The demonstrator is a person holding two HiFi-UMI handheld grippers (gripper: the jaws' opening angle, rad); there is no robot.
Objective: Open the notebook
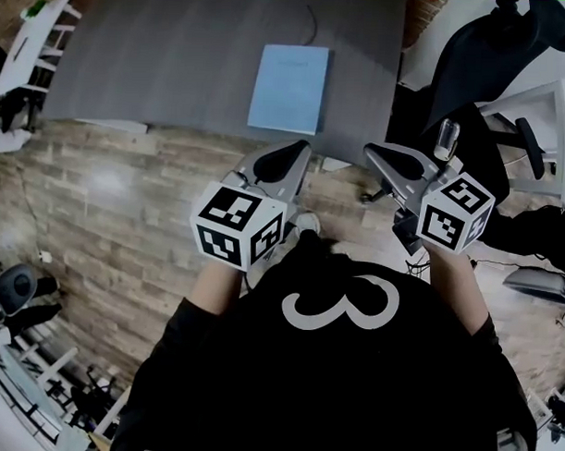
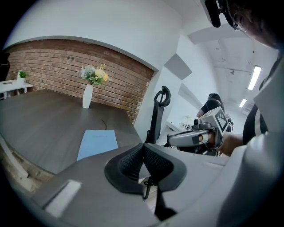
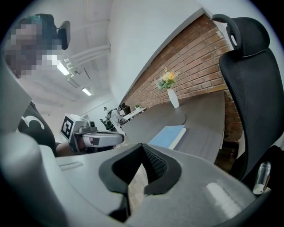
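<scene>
A closed light-blue notebook (image 1: 289, 88) lies flat on the dark grey table (image 1: 177, 59), near its front edge. It also shows in the left gripper view (image 2: 97, 142) and in the right gripper view (image 3: 168, 135). I hold both grippers side by side off the table, short of its front edge and apart from the notebook. My left gripper (image 1: 299, 151) is shut with nothing in it, its pads meeting at the tip (image 2: 143, 148). My right gripper (image 1: 373, 151) is likewise shut and empty (image 3: 142, 148). Each gripper appears in the other's view.
A white vase of flowers (image 2: 88, 95) stands at the table's far side by the brick wall. A black office chair (image 1: 492, 52) stands to the right of the table, with a clear bottle (image 3: 261, 177) near it. The floor below is wood-patterned.
</scene>
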